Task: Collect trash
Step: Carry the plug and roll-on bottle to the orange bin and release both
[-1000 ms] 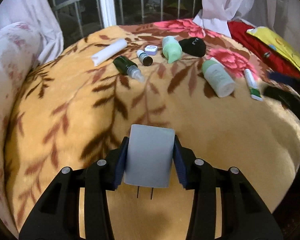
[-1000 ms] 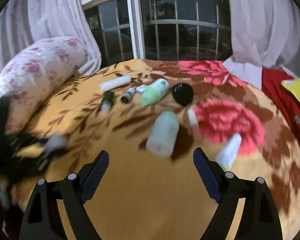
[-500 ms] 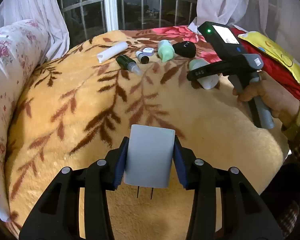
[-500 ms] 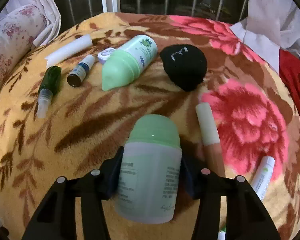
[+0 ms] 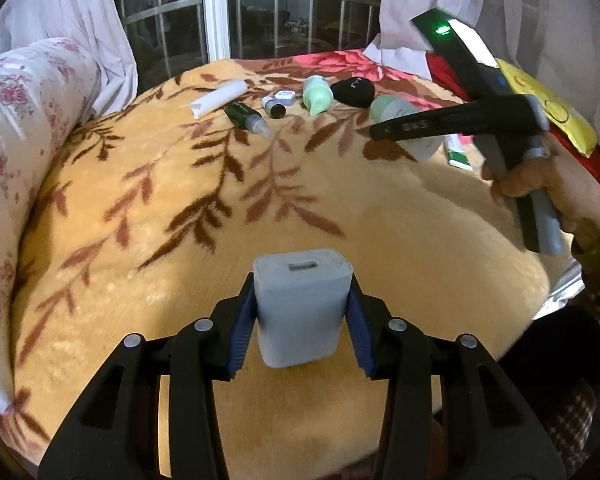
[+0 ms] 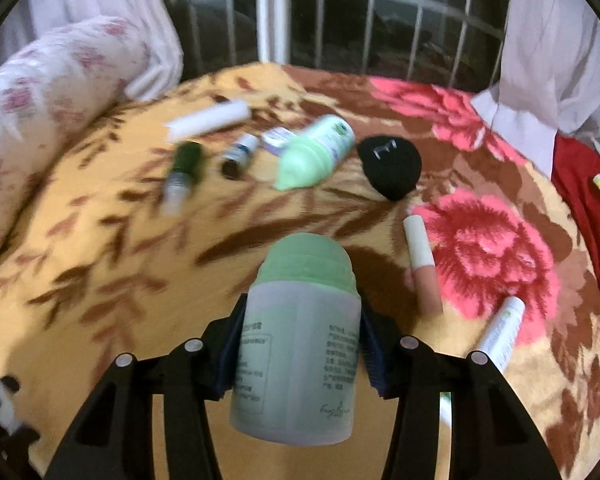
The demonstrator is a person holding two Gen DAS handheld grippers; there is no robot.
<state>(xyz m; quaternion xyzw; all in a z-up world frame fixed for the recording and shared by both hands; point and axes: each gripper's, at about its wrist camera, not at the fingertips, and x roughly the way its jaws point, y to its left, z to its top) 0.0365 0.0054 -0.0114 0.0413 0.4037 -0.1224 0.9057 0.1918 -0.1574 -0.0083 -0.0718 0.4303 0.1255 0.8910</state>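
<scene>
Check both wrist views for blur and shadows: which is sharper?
Left wrist view is sharper: charger in the left gripper is crisp, leaf blanket readable. Right wrist view shows motion blur on the far items and dropper bottle; the held green-capped bottle casts a dark shadow behind it.
</scene>
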